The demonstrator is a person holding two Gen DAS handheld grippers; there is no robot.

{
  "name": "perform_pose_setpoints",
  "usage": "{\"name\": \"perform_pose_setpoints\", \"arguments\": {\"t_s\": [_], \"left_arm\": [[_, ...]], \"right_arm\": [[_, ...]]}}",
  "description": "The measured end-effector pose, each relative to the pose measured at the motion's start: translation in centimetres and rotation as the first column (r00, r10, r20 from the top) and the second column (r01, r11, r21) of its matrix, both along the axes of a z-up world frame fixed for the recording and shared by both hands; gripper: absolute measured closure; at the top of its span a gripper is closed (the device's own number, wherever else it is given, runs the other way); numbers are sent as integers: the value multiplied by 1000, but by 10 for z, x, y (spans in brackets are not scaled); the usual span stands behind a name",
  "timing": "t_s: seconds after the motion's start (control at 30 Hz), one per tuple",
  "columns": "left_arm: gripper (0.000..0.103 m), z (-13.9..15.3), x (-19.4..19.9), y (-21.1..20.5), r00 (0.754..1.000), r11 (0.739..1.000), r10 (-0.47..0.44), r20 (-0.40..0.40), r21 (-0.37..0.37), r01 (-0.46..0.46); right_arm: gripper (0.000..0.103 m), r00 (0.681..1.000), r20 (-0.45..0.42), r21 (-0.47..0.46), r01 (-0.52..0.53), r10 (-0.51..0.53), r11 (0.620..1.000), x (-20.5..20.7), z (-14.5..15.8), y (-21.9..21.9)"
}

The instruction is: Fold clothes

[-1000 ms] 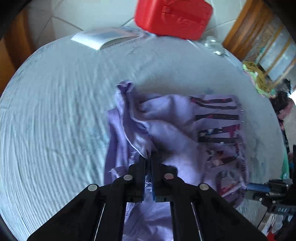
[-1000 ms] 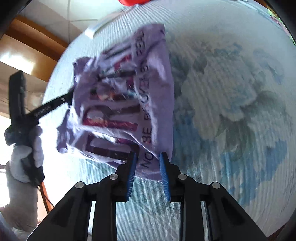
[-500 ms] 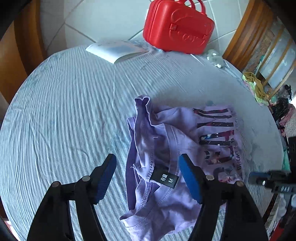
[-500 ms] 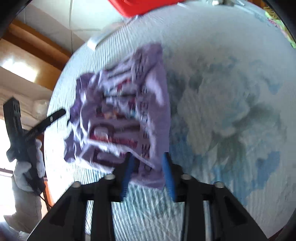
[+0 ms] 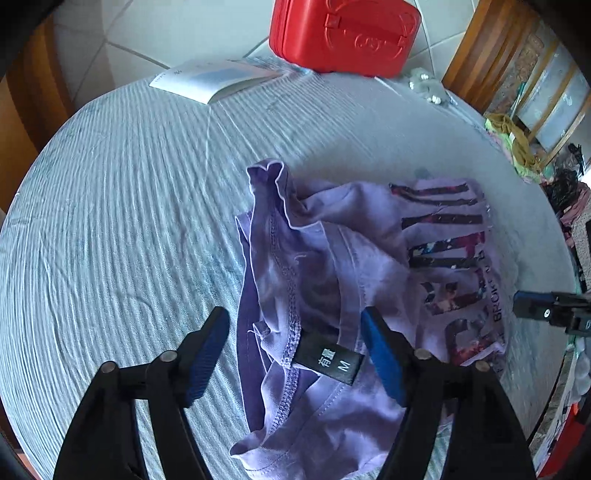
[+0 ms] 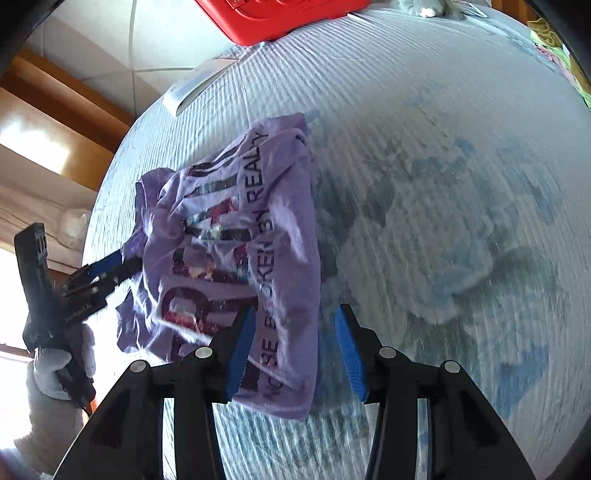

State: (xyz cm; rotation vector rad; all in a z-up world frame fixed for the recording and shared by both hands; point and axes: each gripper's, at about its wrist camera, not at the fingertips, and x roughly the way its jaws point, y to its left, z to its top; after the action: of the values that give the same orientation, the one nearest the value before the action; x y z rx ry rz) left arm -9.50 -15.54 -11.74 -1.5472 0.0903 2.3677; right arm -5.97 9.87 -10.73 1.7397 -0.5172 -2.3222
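Note:
A purple printed T-shirt (image 5: 332,266) lies crumpled on the pale blue bed sheet (image 5: 110,221), its black size label facing up. My left gripper (image 5: 295,343) stands open just above the collar end, its blue pads either side of the label, holding nothing. In the right wrist view the same T-shirt (image 6: 236,243) shows its printed front. My right gripper (image 6: 295,347) is open over the shirt's near corner, with nothing gripped. The left gripper (image 6: 107,266) appears at the shirt's far left edge, held by a gloved hand (image 6: 59,365).
A red plastic case (image 5: 343,33) sits beyond the bed's far edge, with a white booklet (image 5: 210,79) beside it on the sheet. Wooden furniture (image 5: 517,74) and a pile of clothes stand at the right. The sheet (image 6: 461,221) has a blue flower print.
Both grippers have let go of the shirt: the left opened first and drew back, then the right opened. The shirt has dropped flat onto the sheet.

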Motion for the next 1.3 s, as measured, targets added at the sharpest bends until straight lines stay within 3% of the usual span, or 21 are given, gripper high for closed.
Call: {"name": "perform_pose_setpoints", "arguments": {"t_s": [0.23,0.47,0.7,0.83,1.13,1.17,1.23,1.27,1.3], "left_arm": [[24,-19,-5,1,1000,1000,3,30,-27,-2],[23,-23,1,2,1000,999,-4,-8,-32,4],[23,-26,5,-1,1000,1000,-1,-30,-2,1],[23,-26,6,-4,999,998,-25,-38,64,28],[23,-23,2,15,999,1000,-14,-31,1,14],[24,-22,3,17,999,1000,-12,-33,-9,12],[35,-22,6,20,999,1000,-7,-37,-11,6],[39,-21,8,22,999,1000,-3,-36,-7,3],[49,-20,10,22,999,1000,2,-33,1,-2]], "right_arm": [[58,1000,-12,23,-18,18,1000,-21,-6,-2],[58,998,-20,41,-52,52,998,-29,-13,-8],[58,997,-26,43,-76,77,996,-37,-18,-13],[58,996,-39,36,-82,84,996,-39,-18,-12],[56,989,-89,17,-117,118,993,-42,-19,-18],[56,987,-100,22,-126,127,992,-42,-19,-20],[57,980,-121,51,-153,159,987,-42,-18,-28],[65,978,-123,71,-162,169,984,-42,-18,-30],[79,977,-121,89,-168,178,982,-41,-19,-32]]}}
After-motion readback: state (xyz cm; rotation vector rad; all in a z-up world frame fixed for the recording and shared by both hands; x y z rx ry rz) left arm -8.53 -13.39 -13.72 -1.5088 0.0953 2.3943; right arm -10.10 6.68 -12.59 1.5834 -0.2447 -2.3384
